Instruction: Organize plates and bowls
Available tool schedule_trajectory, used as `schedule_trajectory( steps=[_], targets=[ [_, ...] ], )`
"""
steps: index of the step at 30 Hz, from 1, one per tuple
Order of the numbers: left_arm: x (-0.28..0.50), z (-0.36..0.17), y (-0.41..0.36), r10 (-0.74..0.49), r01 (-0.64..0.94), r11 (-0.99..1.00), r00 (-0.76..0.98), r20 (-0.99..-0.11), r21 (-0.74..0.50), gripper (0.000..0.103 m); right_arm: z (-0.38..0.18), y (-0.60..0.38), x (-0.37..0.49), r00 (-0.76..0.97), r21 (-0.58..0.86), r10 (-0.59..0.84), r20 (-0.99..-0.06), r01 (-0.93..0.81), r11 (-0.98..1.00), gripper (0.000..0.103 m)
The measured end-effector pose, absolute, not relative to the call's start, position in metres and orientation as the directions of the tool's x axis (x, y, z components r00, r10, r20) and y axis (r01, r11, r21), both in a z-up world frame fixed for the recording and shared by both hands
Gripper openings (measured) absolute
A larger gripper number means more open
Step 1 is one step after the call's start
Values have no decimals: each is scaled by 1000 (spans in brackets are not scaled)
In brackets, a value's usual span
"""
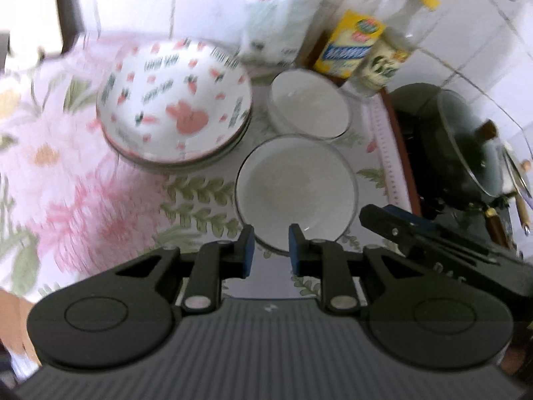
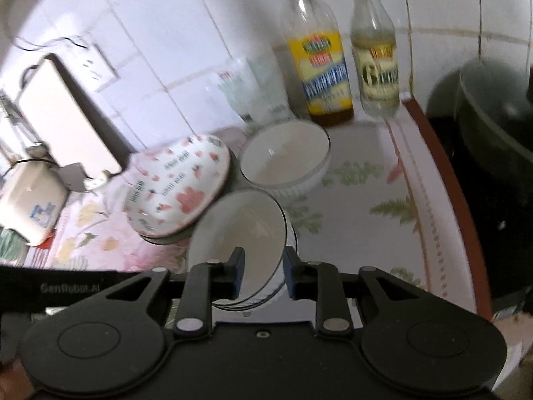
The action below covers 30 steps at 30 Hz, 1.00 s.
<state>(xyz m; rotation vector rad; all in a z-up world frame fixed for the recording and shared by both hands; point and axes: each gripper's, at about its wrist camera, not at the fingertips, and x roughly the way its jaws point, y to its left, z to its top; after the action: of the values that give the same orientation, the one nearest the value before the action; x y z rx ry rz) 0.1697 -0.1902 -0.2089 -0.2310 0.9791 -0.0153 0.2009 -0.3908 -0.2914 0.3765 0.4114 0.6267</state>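
Observation:
A stack of pink rabbit-print plates (image 1: 173, 113) sits on the floral tablecloth; it also shows in the right wrist view (image 2: 176, 190). Two white bowls stand beside it: a far one (image 1: 309, 103) (image 2: 284, 160) and a near one (image 1: 296, 190) (image 2: 240, 233). My left gripper (image 1: 271, 250) is open and empty, just short of the near bowl's front rim. My right gripper (image 2: 263, 270) is open, its fingers standing on either side of the near bowl's near rim; whether they touch it I cannot tell. The right gripper's fingers (image 1: 386, 220) also show in the left wrist view.
Two bottles (image 2: 316, 53) (image 2: 374, 56) and a plastic bag (image 2: 253, 90) stand at the tiled wall behind the bowls. A dark pot (image 1: 459, 146) (image 2: 493, 113) sits to the right past the table edge. A white appliance (image 2: 63, 113) and a cream container (image 2: 30, 200) are on the left.

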Motion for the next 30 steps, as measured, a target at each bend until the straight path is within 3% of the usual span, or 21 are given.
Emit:
schedule_trajectory(
  steps=[7,15,26,28,30],
  targets=[
    [159,-161,-203,-141,37,988,618,-774,-151,25,-268,-421,173,752,373,625,-208,-530,761,37],
    [159,-124,-233,-137,147,988,676,-724,-49,38,-243,-446,167,743,319,657,-130,-596,737,44],
    [216,-148,-238,-131,150,988,649,-749,-43,53,-243,-449,220,744,325,665,-62,-615,718,74],
    [235,-156,-233,-140,142,988,643,-753,-62,56,-249,-444,239,732,348,679,-55,-624,700,86],
    [254,-166,-230,-136,139,988,642,-755,-61,58,-257,-440,256,737,368,676,-23,-622,691,87]
  ],
)
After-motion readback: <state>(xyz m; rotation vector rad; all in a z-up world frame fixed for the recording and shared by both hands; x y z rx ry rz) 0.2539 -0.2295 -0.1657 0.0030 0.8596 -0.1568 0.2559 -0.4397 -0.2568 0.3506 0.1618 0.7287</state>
